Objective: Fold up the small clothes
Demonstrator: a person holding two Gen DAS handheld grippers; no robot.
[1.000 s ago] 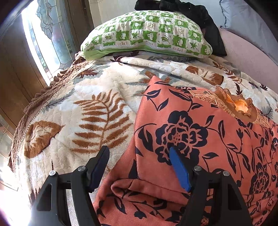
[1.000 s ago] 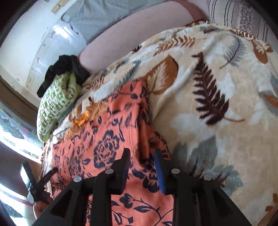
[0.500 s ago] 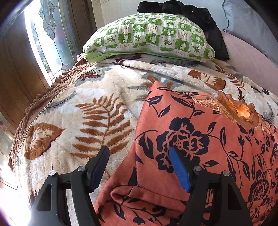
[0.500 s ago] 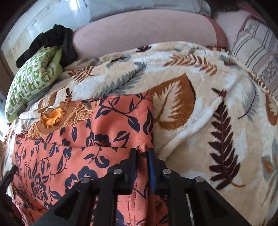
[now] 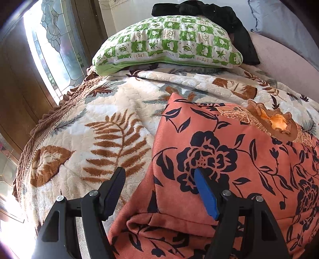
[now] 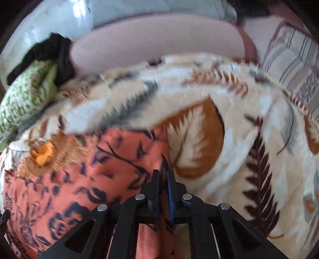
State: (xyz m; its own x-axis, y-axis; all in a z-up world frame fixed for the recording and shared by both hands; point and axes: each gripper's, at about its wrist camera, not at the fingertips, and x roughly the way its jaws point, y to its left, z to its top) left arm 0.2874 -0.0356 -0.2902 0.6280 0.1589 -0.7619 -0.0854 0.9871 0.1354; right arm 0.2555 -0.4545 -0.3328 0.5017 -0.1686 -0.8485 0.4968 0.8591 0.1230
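Note:
An orange garment with a black flower print (image 5: 229,159) lies spread on a leaf-patterned blanket (image 5: 99,129); its frilled neckline (image 5: 273,121) points to the far right. My left gripper (image 5: 159,179) is open over the garment's left edge, above a folded-over sleeve (image 5: 169,223). In the right wrist view my right gripper (image 6: 163,175) is shut on the garment's right edge (image 6: 161,159). The garment (image 6: 89,175) fills the lower left of that blurred view.
A green checked pillow (image 5: 169,43) lies at the head of the bed with dark clothes (image 5: 219,16) behind it. A window (image 5: 49,39) is on the left. A striped cushion (image 6: 289,65) and pink headboard (image 6: 159,41) show in the right wrist view.
My right gripper has closed on the garment's right edge and moved forward along it. My left gripper stayed open and shifted slightly forward.

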